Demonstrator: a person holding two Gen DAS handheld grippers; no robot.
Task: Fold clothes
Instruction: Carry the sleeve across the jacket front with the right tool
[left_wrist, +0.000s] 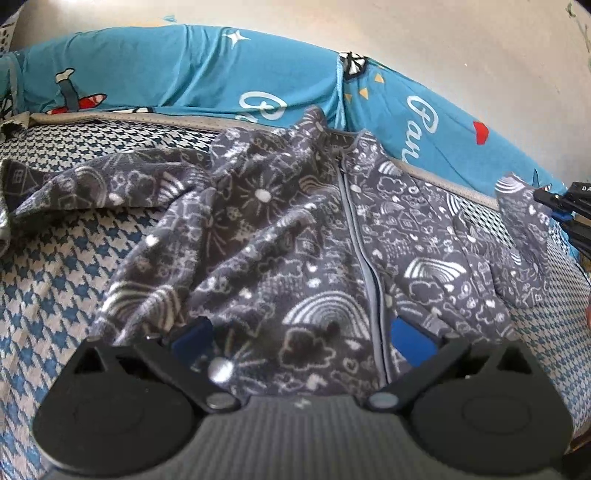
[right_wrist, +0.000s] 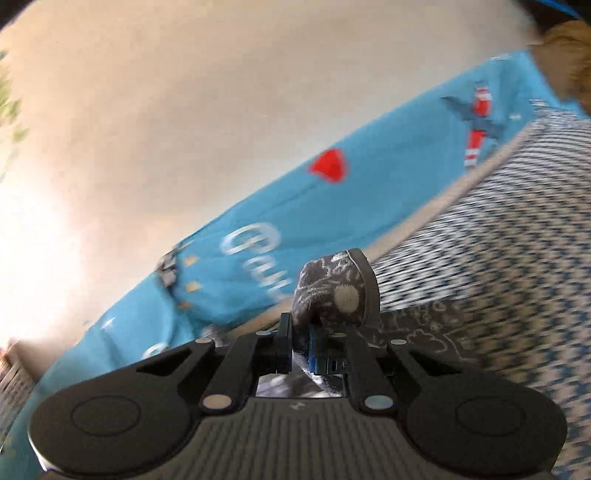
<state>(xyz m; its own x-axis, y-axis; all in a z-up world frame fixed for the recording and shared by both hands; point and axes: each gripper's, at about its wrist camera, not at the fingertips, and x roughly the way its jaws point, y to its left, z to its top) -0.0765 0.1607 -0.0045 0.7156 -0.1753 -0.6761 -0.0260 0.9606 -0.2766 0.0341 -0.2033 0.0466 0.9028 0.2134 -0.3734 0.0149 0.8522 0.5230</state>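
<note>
Houndstooth bed cover (left_wrist: 55, 266) carries the grey zip jacket (left_wrist: 295, 236), spread front-up and rumpled. Right gripper (right_wrist: 301, 345) is clamped on what looks like a sleeve cuff (right_wrist: 332, 291), lifted. Left gripper (left_wrist: 299, 334) hovers wide apart, holding nothing. Keep the sleeve taut and lay it flat.

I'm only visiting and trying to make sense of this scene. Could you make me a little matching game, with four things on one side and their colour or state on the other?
Things:
1. jacket
2. left gripper
3. right gripper
4. cushion cover

States:
A. turquoise with cartoon prints
B. fingers spread wide apart
C. grey with white doodles, zipped up
D. pinched shut on a sleeve cuff

Pairs: 1-C, 2-B, 3-D, 4-A
</note>
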